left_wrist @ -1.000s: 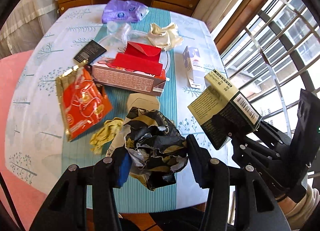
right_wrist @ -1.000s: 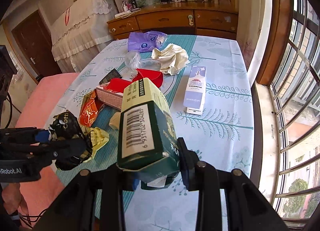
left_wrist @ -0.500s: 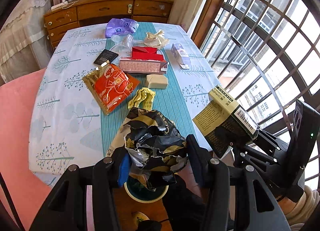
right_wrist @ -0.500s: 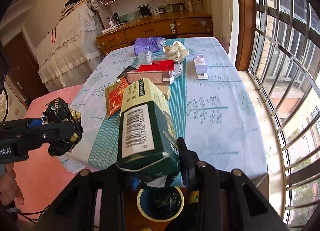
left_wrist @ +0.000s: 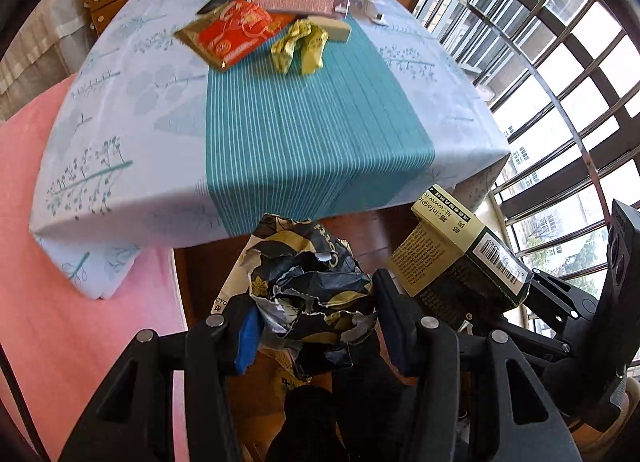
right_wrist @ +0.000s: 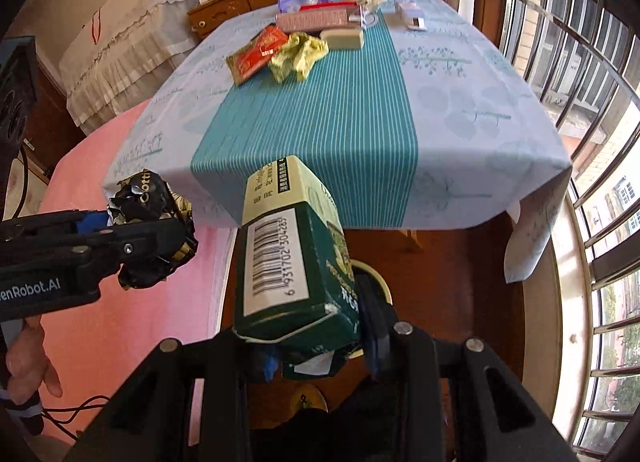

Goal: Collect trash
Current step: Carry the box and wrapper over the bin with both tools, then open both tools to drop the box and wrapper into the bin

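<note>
— Two pieces of trash are in hand at once. The left gripper (left_wrist: 314, 328) is pinching a crumpled black-and-gold wrapper (left_wrist: 308, 282), and the right gripper (right_wrist: 316, 346) is clamped on a green carton (right_wrist: 292, 258) with a barcode on its side.

— Where are they, relative to the desk?

— Off it. Both loads hang in front of and below the near edge of the desk (right_wrist: 460, 134), over the wooden floor. Just beyond the right gripper's fingertips, partly hidden by the carton, a round yellow-rimmed bin (right_wrist: 378, 276) shows. The wrapper hangs to the left of the carton, near it but apart.

— How will they handle?

— I judge both light. The wrapper is soft foil or paper, torn and springy; it should drop freely, though a ragged edge could catch on a finger pad. The carton looks stiff enough, but its held end is crushed, so it is probably empty and gives under pressure. Holding it across the narrow end, as now, seems sound.

— What remains?

— Ahead of both grippers, further back on the desk: an orange snack packet (left_wrist: 232, 34), a yellow crumpled wrapper (left_wrist: 300, 44), a pink box (left_wrist: 296, 2) and more behind.
</note>
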A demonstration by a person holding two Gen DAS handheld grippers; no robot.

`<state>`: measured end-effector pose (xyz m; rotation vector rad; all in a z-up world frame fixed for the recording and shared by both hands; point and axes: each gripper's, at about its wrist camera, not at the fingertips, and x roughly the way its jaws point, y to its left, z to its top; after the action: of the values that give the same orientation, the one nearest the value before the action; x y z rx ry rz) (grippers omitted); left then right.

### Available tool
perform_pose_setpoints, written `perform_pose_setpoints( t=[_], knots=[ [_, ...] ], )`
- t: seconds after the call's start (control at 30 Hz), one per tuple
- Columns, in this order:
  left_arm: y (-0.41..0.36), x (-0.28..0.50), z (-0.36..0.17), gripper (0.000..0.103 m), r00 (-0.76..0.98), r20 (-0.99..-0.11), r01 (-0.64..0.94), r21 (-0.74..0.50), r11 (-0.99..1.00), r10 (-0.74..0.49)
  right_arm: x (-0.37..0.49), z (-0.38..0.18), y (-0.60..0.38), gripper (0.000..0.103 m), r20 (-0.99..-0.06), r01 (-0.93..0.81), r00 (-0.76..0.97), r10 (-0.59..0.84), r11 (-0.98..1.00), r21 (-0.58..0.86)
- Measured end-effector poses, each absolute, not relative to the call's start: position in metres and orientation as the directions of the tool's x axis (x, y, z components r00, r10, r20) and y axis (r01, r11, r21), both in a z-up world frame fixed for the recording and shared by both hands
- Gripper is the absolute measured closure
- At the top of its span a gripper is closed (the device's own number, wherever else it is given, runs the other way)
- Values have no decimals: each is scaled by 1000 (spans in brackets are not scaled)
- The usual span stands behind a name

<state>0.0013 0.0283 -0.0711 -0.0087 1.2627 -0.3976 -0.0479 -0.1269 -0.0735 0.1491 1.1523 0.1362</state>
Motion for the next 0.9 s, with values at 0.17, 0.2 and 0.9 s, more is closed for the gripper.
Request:
perform_pose_setpoints(
  t=[0.17, 0.2, 0.9],
  knots=[
    [24, -2, -149, 53, 169, -949, 219, -226, 949, -265, -50, -151, -130, 71, -934, 33, 297, 197, 976, 216],
    [22, -2, -165, 53, 158, -953, 210, -224, 952, -259, -49, -169, -131, 70, -939, 49, 279, 200, 974, 222],
    [0, 16, -389, 9, 174, -982, 185, -40, 982, -73, 2, -411, -144, 31, -961, 100, 175, 213, 967, 233]
  ],
)
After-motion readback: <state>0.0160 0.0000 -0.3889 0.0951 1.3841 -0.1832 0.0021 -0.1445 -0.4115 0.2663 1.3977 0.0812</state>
